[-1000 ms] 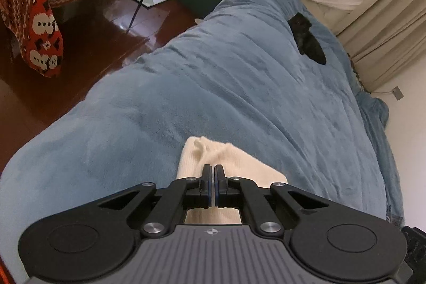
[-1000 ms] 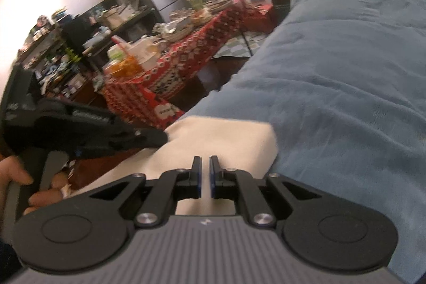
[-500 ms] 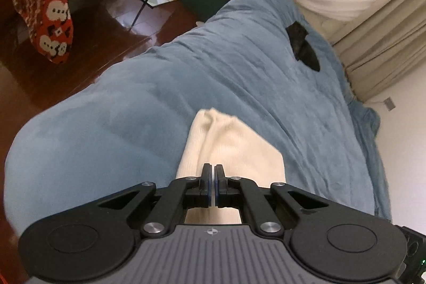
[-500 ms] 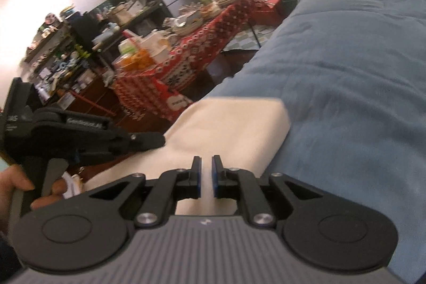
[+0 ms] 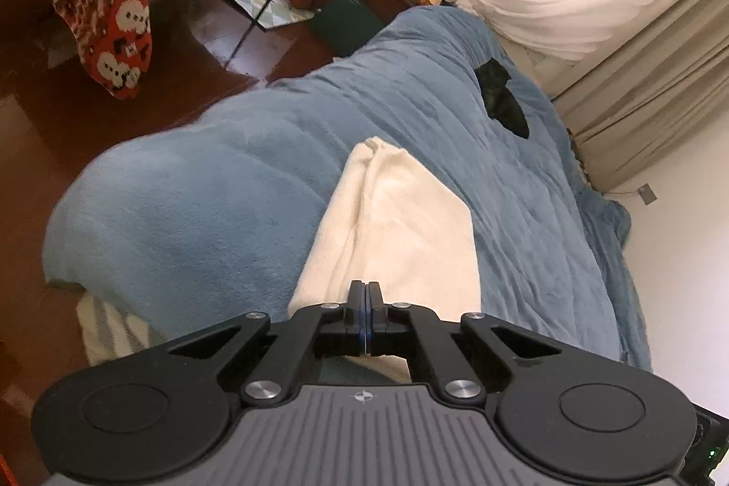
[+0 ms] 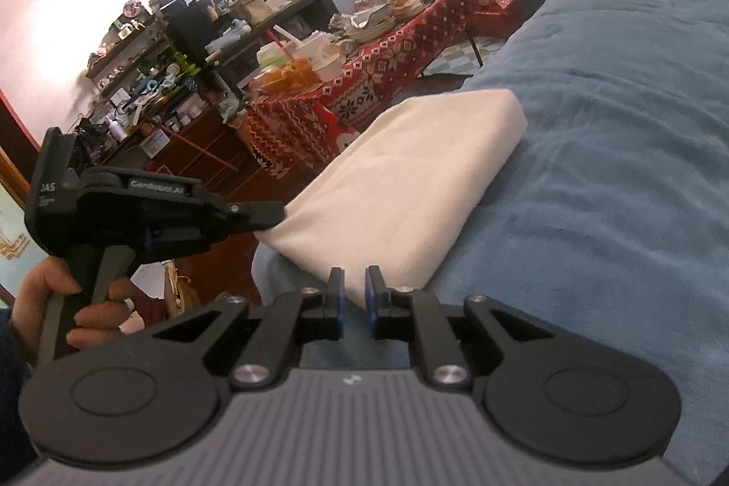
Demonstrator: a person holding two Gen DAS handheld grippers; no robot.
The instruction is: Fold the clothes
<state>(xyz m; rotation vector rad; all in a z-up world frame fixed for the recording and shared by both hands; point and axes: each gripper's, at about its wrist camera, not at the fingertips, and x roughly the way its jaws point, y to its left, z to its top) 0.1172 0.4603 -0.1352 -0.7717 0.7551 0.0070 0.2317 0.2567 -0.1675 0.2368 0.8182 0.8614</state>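
Clearly, the folded cream garment (image 5: 396, 222) lies on the blue blanket (image 5: 205, 185), its far end toward 12 o'clock. The left gripper (image 5: 366, 315) is pinched tight on the near edge; the right gripper (image 6: 354, 294) has its jaws parted, opening, nothing between them. Risk: pulled from one side only, the fold could skew or drag toward the bed edge at 9 o'clock.
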